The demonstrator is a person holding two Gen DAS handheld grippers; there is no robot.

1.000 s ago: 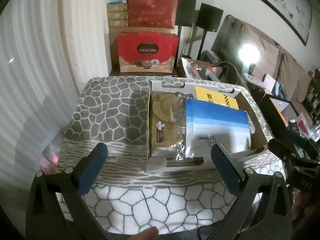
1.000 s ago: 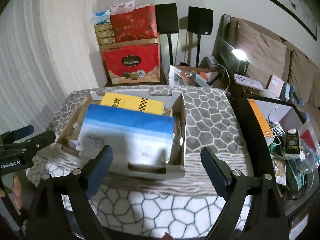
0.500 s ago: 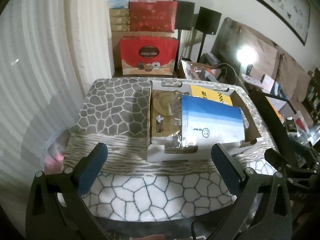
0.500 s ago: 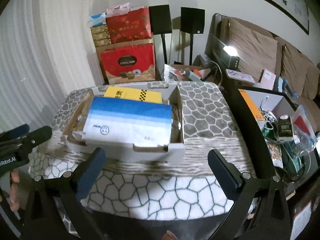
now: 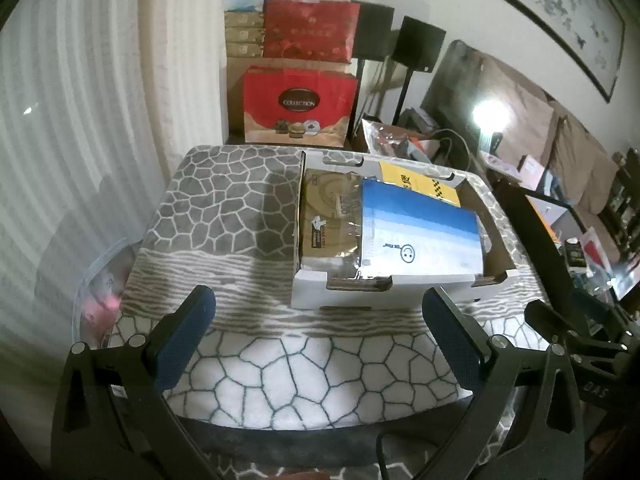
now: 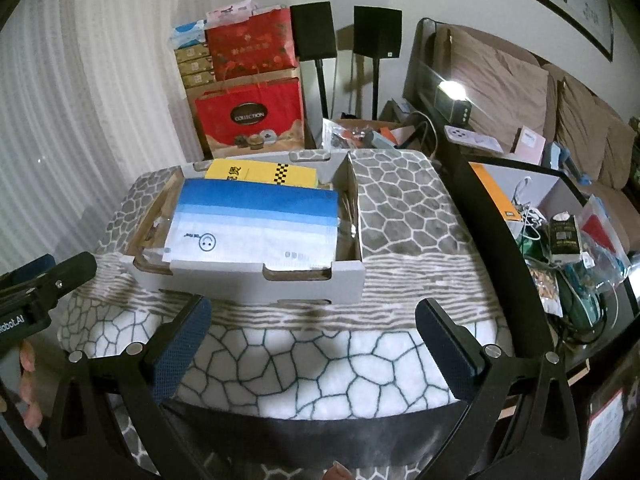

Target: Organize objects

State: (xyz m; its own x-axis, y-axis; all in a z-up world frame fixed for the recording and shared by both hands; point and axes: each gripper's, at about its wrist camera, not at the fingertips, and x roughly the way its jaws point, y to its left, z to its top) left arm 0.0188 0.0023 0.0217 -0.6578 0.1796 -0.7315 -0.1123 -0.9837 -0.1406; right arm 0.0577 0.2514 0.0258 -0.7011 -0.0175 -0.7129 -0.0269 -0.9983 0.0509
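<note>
Two grippers are seen, each with jaws spread wide and nothing between them. The left gripper (image 5: 318,338) has two flat, dark-blue textured pads on black angular arms fastened with silver screws; it hangs above the near edge of the tablecloth (image 5: 288,376). The right gripper (image 6: 312,342) is built the same way and is held over the same near edge; in its view the other tool's black body is seen at 9 o'clock, with fingertips of a hand (image 6: 26,384) below it.

The cloth is soft and printed with a cobblestone pattern, white near the grippers and grey farther off, with a wavy striped band between. One shallow white corrugated cardboard tray (image 6: 256,280) with cut-out handle slots sits on it, toward 12 o'clock from both grippers. Three items are counted inside: a flat blue-and-white box (image 6: 256,224) with a smiley-like socket mark lying on top, a yellow box (image 6: 260,174) with a black checker strip behind it, and a tan packet in clear glossy wrap (image 5: 330,216) at the tray's 9 o'clock side.

Beyond the table at 12 o'clock, two red gift bags (image 5: 300,106) are stacked, with two black speakers (image 6: 378,32) on stands beside them.
</note>
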